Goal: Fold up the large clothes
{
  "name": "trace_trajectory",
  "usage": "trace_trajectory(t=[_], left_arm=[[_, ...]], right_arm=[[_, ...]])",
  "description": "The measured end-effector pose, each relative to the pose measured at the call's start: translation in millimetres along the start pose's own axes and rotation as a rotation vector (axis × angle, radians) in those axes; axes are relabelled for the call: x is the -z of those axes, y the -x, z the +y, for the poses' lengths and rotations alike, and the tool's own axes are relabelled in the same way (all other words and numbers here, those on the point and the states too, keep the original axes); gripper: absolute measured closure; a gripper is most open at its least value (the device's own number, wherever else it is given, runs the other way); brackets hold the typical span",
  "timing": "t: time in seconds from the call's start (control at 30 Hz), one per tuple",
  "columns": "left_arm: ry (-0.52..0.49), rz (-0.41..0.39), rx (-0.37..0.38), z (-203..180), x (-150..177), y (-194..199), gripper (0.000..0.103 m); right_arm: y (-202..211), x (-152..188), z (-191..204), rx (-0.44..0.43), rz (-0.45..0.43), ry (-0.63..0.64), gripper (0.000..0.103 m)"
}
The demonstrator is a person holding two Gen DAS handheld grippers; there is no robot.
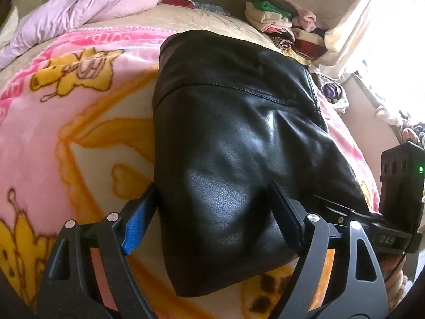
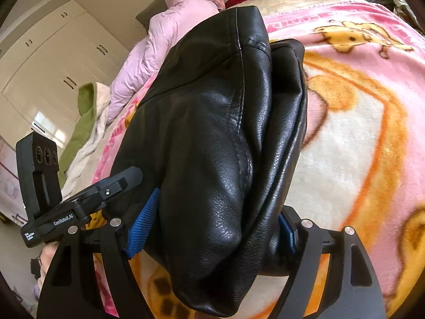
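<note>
Here, folded black leather jacket (image 1: 233,143) on the bed's pink cartoon blanket (image 1: 66,122).
Centre frame in both views; left claw (image 1: 212,218) wide astride its near end, right claw (image 2: 215,223) wide around a bulging fold, grip unclear.

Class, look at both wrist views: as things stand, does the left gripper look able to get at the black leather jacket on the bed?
Probably yes. The left gripper is open, with the black leather jacket already bulging between its fingers and nothing lying over it. The right gripper straddles the same folded bundle nearby, but does not seem to block it.
</note>
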State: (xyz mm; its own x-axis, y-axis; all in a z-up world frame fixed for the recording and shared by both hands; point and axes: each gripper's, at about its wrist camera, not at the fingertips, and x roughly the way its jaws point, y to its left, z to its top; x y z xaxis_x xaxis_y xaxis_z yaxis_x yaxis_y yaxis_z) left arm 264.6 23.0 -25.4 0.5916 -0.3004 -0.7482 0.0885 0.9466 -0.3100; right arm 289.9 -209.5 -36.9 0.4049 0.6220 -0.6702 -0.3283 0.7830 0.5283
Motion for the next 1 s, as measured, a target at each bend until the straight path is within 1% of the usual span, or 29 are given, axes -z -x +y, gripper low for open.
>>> trace_trajectory(t=[0.1, 0.2, 0.23, 0.37, 0.53, 0.6, 0.67, 0.7, 0.73, 0.83, 1.0], left_arm=[[-0.019, -0.002, -0.004, -3, 2, 0, 0.028], [-0.044, -0.006, -0.014, -10, 5, 0, 0.028], [-0.050, -0.007, -0.015, -11, 6, 1, 0.028], [-0.051, -0.013, -0.018, -10, 5, 2, 0.027], [-0.074, -0.030, -0.032, -11, 7, 6, 0.027], [-0.088, -0.042, -0.045, -14, 8, 10, 0.026], [-0.101, -0.053, -0.059, -18, 10, 16, 0.021], [-0.110, -0.063, -0.065, -20, 12, 20, 0.020], [-0.119, -0.069, -0.068, -22, 14, 23, 0.019], [-0.135, -0.086, -0.078, -27, 19, 33, 0.010], [-0.151, -0.119, -0.083, -33, 29, 52, 0.010]], right_arm=[[7, 4, -9, 0.004, 0.009, -0.026, 0.026], [11, 7, -14, 0.024, 0.007, -0.050, 0.021], [13, 9, -13, 0.032, 0.001, -0.052, 0.019], [25, 14, -10, 0.067, -0.049, -0.049, 0.017], [38, 21, -14, 0.095, -0.072, -0.062, 0.014], [42, 22, -7, 0.124, -0.095, -0.046, 0.011], [51, 25, 4, 0.185, -0.146, 0.012, 0.004], [56, 28, 12, 0.219, -0.174, 0.050, 0.004], [58, 30, 16, 0.233, -0.185, 0.067, 0.004], [68, 39, 29, 0.289, -0.216, 0.094, 0.004], [93, 57, 40, 0.317, -0.269, 0.103, 0.004]])
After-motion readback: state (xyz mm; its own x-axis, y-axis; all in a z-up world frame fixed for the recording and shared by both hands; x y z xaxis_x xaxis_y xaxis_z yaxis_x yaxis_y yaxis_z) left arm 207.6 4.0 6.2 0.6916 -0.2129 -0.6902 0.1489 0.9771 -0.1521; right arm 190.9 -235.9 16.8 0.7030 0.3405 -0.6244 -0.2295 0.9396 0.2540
